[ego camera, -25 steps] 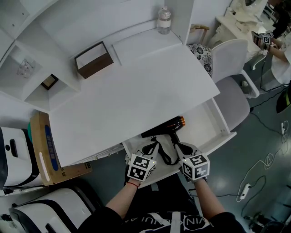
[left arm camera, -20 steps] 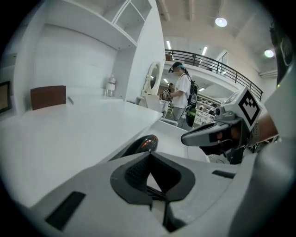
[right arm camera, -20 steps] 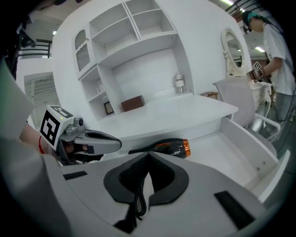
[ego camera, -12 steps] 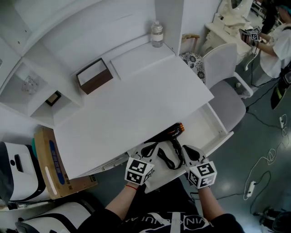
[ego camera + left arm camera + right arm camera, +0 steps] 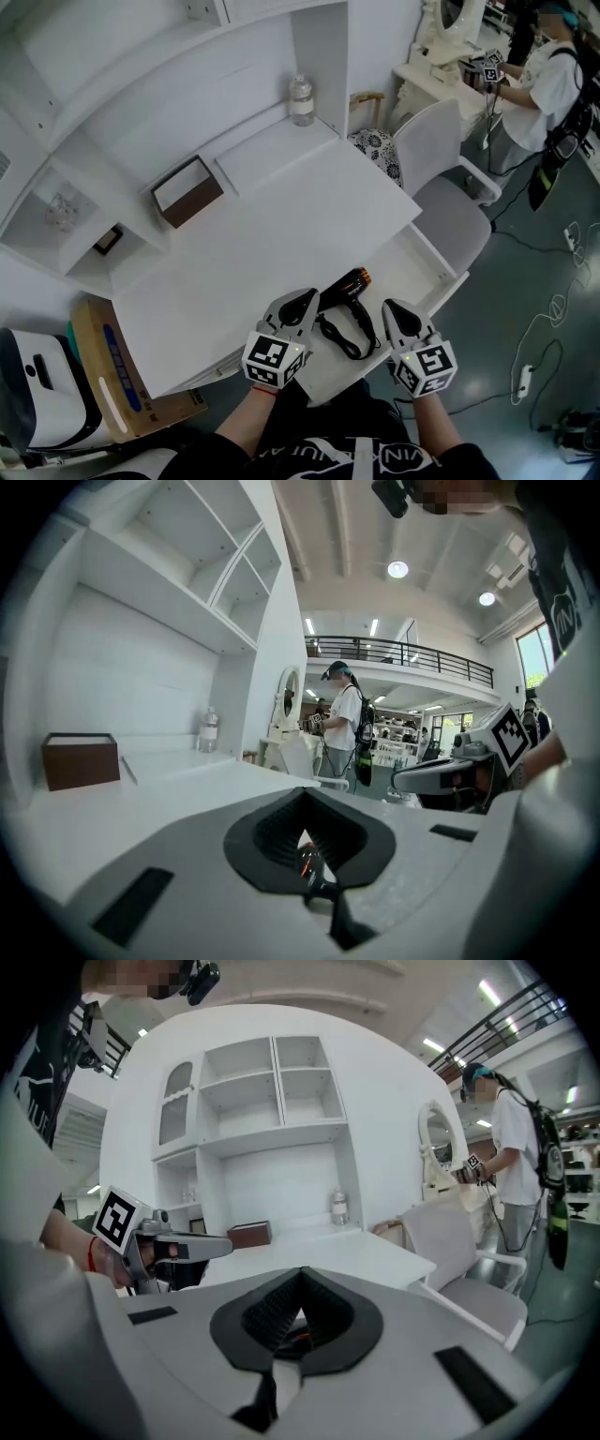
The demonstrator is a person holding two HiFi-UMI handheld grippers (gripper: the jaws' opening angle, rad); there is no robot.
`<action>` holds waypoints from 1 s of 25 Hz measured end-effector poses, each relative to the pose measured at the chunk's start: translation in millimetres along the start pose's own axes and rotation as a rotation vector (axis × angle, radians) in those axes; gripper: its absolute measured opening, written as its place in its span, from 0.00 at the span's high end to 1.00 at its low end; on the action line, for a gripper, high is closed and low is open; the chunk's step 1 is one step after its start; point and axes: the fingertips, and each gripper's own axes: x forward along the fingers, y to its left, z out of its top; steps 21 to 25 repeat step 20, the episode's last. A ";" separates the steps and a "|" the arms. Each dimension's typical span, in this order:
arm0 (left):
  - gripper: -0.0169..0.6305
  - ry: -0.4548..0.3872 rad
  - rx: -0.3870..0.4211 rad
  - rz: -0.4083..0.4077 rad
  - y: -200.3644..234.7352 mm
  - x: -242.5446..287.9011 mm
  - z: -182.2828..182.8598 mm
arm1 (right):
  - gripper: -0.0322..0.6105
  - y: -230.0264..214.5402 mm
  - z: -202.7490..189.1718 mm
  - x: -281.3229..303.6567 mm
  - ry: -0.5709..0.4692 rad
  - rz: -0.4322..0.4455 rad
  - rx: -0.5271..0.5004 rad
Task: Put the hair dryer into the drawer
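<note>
Black hair dryer [image 5: 345,286] lay in the open drawer [image 5: 448,281], cord trailing. Probably light, rigid, slick shell; I'd grip the handle. Left gripper [image 5: 302,302] and right gripper [image 5: 392,309] were clenched, empty.

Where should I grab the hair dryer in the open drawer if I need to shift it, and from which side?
Take the hair dryer by its black barrel, just behind the orange nozzle end. Come straight down from above with the jaws across its width. It lies flat and diagonal in the drawer, so the barrel is exposed there, while its cord loops nearer the front.
</note>
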 end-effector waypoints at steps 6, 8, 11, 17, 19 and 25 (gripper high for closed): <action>0.97 -0.119 0.014 0.014 17.5 -14.9 41.6 | 0.95 -1.9 43.0 -10.0 -0.118 -0.036 -0.007; 0.97 -0.150 0.018 0.017 22.3 -19.2 52.5 | 0.95 -2.3 56.9 -14.1 -0.154 -0.051 -0.014; 0.97 -0.197 0.026 0.021 28.4 -26.0 68.7 | 0.95 -0.9 76.6 -20.0 -0.205 -0.069 -0.029; 0.97 -0.264 0.048 0.023 35.4 -35.1 88.6 | 0.95 4.2 94.3 -27.7 -0.259 -0.091 -0.049; 0.97 -0.271 0.051 0.020 35.5 -37.0 90.8 | 0.95 5.3 95.7 -29.3 -0.267 -0.098 -0.049; 0.97 -0.274 0.053 0.018 35.4 -37.8 91.9 | 0.95 5.7 96.3 -30.0 -0.271 -0.102 -0.048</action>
